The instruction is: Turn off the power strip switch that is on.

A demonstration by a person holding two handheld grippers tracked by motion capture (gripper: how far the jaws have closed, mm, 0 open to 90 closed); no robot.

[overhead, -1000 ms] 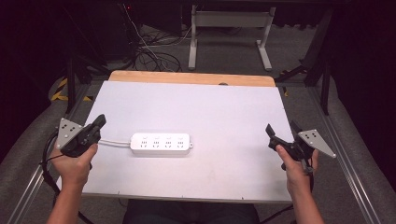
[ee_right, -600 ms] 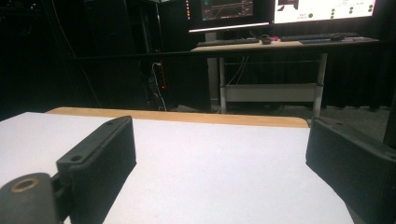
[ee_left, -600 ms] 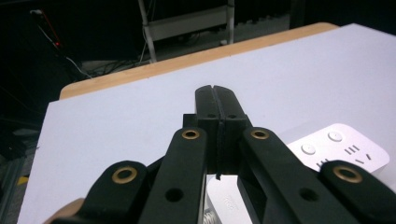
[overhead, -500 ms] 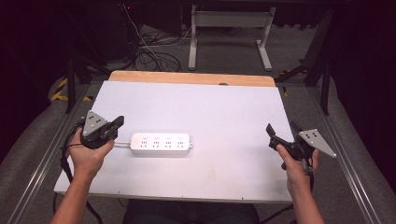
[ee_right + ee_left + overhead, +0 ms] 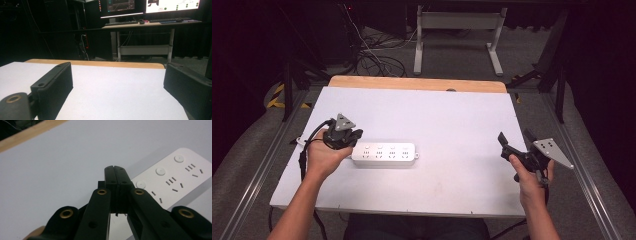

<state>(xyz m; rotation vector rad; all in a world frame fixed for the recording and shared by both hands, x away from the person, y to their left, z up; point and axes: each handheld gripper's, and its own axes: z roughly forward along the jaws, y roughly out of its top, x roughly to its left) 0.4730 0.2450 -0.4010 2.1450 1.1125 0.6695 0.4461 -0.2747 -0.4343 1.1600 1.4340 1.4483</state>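
White power strip [image 5: 384,154] is laid flat on the tabletop [image 5: 452,115], left of centre. Left tongs [image 5: 353,138] are held pressed together, nothing gripped, tips at the strip's 9 o'clock end. Right tongs [image 5: 515,138] are held spread wide, empty, toward 3 o'clock, well apart from it.

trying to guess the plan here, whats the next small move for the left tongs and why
Probably a short push down onto the nearest switch button: the left tongs are shut and poised at the left end of the power strip, tips just beside that button.
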